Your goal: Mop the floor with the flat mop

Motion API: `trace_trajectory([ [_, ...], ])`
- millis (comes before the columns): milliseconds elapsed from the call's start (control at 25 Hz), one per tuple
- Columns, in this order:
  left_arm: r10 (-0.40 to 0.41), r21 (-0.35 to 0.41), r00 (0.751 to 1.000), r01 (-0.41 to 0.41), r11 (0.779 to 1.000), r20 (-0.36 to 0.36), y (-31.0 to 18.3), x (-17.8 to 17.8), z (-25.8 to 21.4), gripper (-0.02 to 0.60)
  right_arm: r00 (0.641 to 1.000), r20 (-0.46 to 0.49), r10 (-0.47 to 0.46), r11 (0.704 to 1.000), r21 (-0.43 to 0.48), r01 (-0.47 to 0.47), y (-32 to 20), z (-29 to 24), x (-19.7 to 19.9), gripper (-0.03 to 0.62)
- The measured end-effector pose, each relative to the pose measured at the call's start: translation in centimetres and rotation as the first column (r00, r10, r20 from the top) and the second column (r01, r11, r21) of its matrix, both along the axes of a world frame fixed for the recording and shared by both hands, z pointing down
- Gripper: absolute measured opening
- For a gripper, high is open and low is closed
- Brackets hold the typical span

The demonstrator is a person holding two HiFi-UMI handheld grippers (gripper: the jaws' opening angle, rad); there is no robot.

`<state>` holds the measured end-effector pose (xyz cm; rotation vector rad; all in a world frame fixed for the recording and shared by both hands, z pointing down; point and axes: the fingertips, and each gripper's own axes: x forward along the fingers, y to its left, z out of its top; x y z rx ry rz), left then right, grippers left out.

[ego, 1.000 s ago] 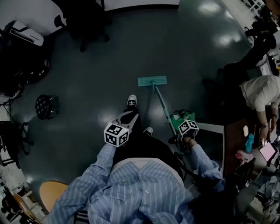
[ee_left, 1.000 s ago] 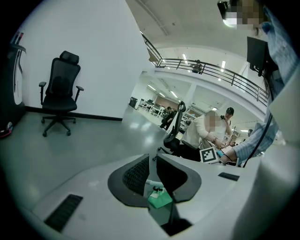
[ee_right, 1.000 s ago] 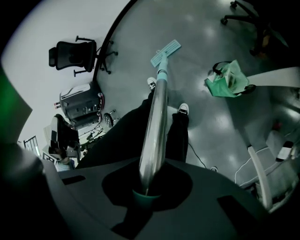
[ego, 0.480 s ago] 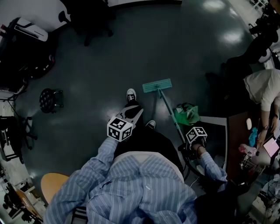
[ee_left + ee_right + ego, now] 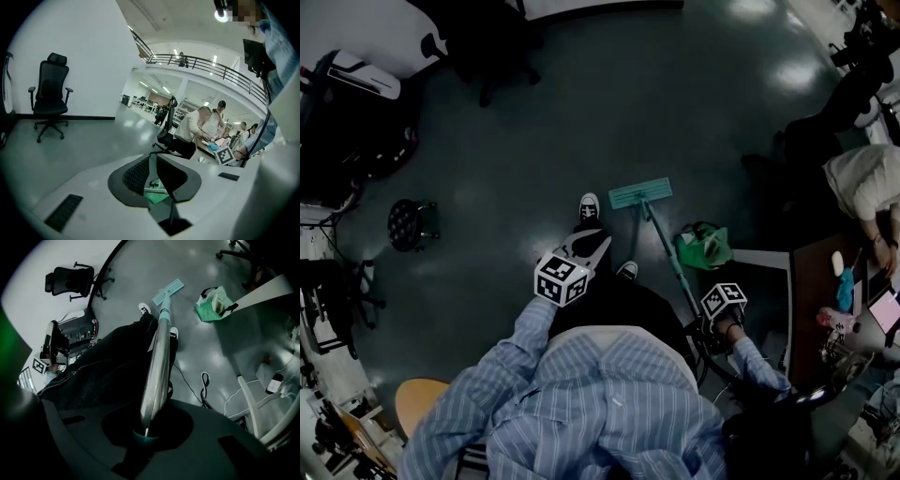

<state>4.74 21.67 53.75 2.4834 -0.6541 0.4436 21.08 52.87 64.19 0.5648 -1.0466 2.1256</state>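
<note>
The dark shiny floor point(image 5: 581, 122) carries the flat mop point(image 5: 640, 194). Its green head lies flat on the floor, just in front of the person's shoe point(image 5: 589, 208). The right claw point(image 5: 146, 430) is closed around the top of the metal handle point(image 5: 158, 357). The left claw point(image 5: 153, 176) is only a little apart and holds nothing.

Mop head point(image 5: 640, 193) on floor point(image 5: 675, 94) between shoe point(image 5: 589, 206) and bag point(image 5: 705, 246)
</note>
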Motion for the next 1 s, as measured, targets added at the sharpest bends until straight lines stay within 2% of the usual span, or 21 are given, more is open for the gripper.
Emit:
trace_trajectory([
  [240, -0.038, -0.024, 0.999, 0.038, 0.999, 0.004, -2.4, -1.5, 0.7, 0.052, 1.000, -0.003, -0.012, 1.000, 0.002, 0.012, -3.3, 0.0, -0.1, 0.025],
  [520, -0.047, -0.046, 0.999, 0.047, 0.998, 0.014, -6.4, -2.1, 1.3, 0.051, 1.000, -0.004, -0.021, 1.000, 0.016, 0.022, -9.8, 0.3, -0.7, 0.025],
  [760, -0.054, -0.058, 0.998, 0.054, 0.997, 0.013, -10.6, -2.4, 1.5, 0.052, 1.000, 0.002, -0.028, 0.999, 0.025, 0.028, -16.5, 0.9, -1.0, 0.025],
  [1000, -0.074, -0.067, 0.997, 0.075, 0.995, 0.016, -17.3, -3.5, 1.8, 0.052, 0.999, -0.004, -0.032, 0.999, 0.035, 0.032, -26.0, 1.4, -1.3, 0.025],
])
